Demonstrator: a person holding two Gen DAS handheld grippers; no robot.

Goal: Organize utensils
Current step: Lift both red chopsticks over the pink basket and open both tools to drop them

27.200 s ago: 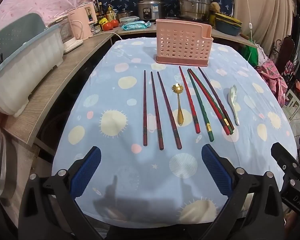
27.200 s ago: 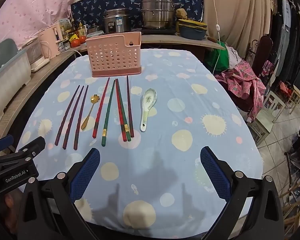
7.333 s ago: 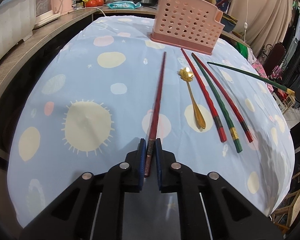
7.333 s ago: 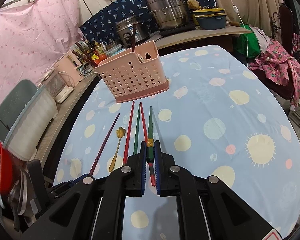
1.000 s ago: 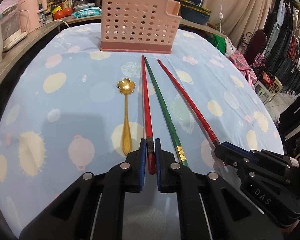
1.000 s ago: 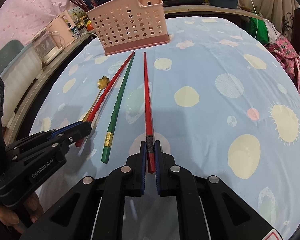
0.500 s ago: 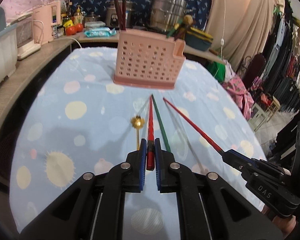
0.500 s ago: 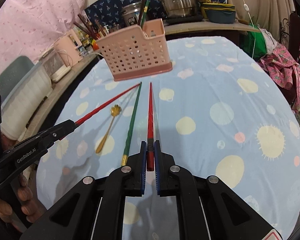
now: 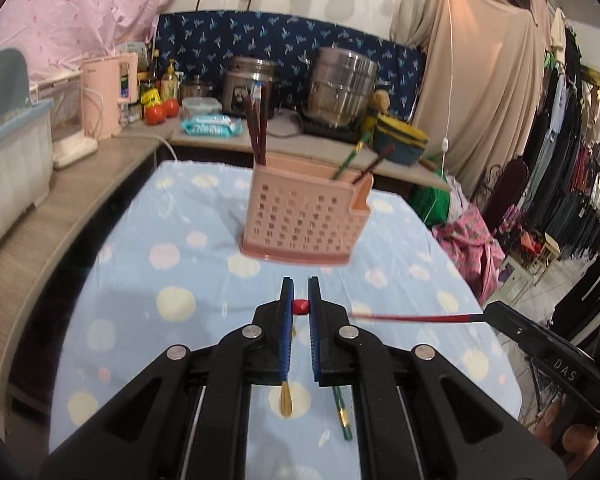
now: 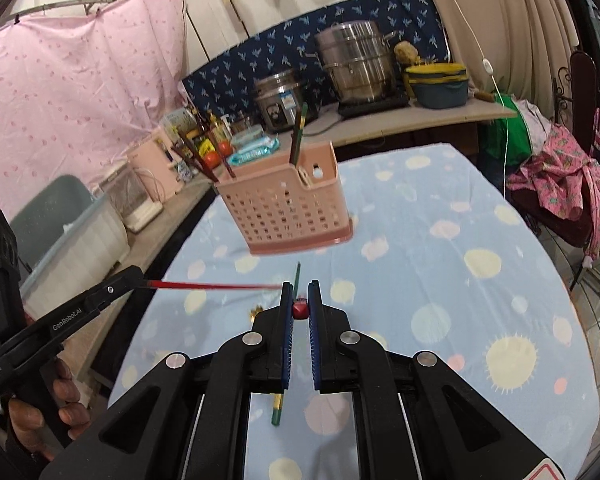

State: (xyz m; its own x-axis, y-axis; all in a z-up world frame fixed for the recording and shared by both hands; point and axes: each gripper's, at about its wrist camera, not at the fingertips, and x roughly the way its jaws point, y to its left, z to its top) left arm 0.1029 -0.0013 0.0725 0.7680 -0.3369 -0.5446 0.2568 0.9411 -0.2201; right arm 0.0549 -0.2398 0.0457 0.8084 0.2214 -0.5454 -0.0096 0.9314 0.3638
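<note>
Red chopstick (image 9: 299, 307) end-on, clamped between left gripper (image 9: 299, 307) jaws.

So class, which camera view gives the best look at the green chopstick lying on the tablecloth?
The right wrist view: the green chopstick shows above and below the right tool. The left wrist view shows only its gold-banded end below the left tool.

Even indoor light, motion blur, fisheye-bent edges (dark corners).
</note>
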